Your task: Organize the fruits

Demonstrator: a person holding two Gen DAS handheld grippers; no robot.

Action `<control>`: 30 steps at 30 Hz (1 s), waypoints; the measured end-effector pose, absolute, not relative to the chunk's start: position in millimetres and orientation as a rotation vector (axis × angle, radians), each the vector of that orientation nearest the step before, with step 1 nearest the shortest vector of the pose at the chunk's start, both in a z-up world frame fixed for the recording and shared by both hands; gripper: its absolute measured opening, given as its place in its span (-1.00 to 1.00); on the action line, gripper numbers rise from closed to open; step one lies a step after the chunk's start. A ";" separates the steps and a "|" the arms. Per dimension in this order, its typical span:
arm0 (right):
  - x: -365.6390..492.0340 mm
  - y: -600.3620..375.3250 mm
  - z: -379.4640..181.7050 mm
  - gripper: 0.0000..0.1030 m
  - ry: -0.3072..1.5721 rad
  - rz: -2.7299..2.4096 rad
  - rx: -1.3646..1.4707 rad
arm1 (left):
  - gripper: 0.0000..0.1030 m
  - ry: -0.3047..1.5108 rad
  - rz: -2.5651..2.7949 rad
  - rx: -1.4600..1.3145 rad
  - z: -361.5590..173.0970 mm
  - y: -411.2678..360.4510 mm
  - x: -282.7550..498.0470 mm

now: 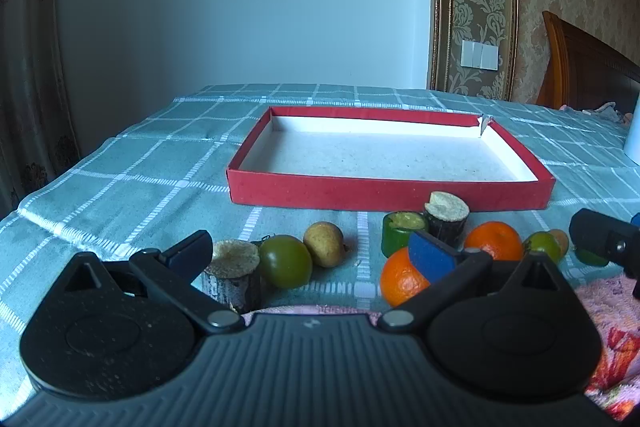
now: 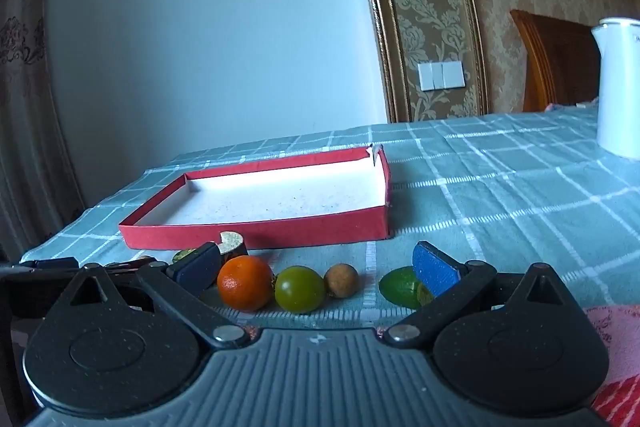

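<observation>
A shallow red box [image 1: 388,194] with a white floor lies on the checked cloth. Before its front wall runs a row of fruits: a dark-skinned cane stump [image 1: 234,267], a green tomato [image 1: 286,261], a small brown fruit [image 1: 324,243], a green cane piece [image 1: 400,233], another stump [image 1: 446,215] and two oranges [image 1: 494,241] [image 1: 400,283]. My left gripper [image 1: 312,253] stands open just short of the row, gripping nothing. My right gripper [image 2: 316,267] is open too, facing an orange [image 2: 245,282], a green tomato [image 2: 300,289], a brown fruit [image 2: 341,279] and a green fruit [image 2: 400,285].
A white jug [image 2: 618,87] stands at the far right of the table. A pink flowered towel [image 1: 608,311] lies at the near right under the grippers. The table's left edge drops off beside a curtain. One finger of the right gripper [image 1: 604,239] shows in the left wrist view.
</observation>
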State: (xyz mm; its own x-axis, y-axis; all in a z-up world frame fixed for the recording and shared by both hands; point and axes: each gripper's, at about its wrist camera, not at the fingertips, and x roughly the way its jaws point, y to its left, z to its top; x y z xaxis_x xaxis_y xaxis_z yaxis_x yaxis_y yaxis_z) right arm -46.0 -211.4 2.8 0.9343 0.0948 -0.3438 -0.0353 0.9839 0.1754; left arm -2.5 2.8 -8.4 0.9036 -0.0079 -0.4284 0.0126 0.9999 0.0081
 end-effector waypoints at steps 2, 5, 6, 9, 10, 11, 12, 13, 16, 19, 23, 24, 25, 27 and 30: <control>-45.5 -214.3 1.6 1.00 0.362 0.061 0.183 | 1.00 0.444 -0.015 0.007 -8.1 3.2 -2.7; -44.0 -215.5 0.6 1.00 0.372 0.058 0.189 | 1.00 0.441 -0.013 0.006 -7.8 2.6 -2.4; -43.7 -215.1 0.3 1.00 0.374 0.058 0.185 | 1.00 0.441 -0.013 0.007 -7.7 2.5 -1.9; -44.2 -211.9 0.4 1.00 0.373 0.058 0.167 | 1.00 0.438 -0.021 0.006 -7.3 2.6 -1.9; -45.1 -211.1 0.5 1.00 0.370 0.059 0.162 | 1.00 0.437 -0.021 0.006 -7.3 2.1 -2.0; -45.3 -210.6 0.8 1.00 0.368 0.060 0.158 | 1.00 0.437 -0.020 0.005 -7.0 1.8 -2.0; -45.4 -210.2 0.9 1.00 0.366 0.061 0.156 | 1.00 0.437 -0.019 0.003 -6.8 1.9 -1.6; -45.4 -210.7 0.9 1.00 0.365 0.060 0.157 | 1.00 0.438 -0.019 0.002 -6.2 2.8 -0.7; -45.1 -212.4 0.8 1.00 0.365 0.060 0.166 | 1.00 0.437 -0.015 0.001 -7.6 2.5 -2.2; -45.3 -214.0 0.3 1.00 0.363 0.061 0.174 | 1.00 0.434 -0.014 0.003 -8.3 1.1 -2.7; -45.5 -214.3 -0.1 1.00 0.363 0.063 0.176 | 1.00 0.436 -0.013 -0.001 -8.7 1.1 -2.8; -45.7 -214.5 -0.3 1.00 0.363 0.062 0.177 | 1.00 0.436 -0.014 -0.001 -8.8 1.0 -2.8; -45.7 -214.5 -0.3 1.00 0.362 0.062 0.177 | 1.00 0.435 -0.014 0.000 -9.0 1.3 -2.9; -45.3 -214.2 -0.2 1.00 0.363 0.062 0.177 | 1.00 0.436 -0.015 -0.002 -9.2 1.7 -2.9; -44.9 -214.4 -0.5 1.00 0.364 0.061 0.180 | 1.00 0.438 -0.017 -0.004 -9.8 1.7 -2.4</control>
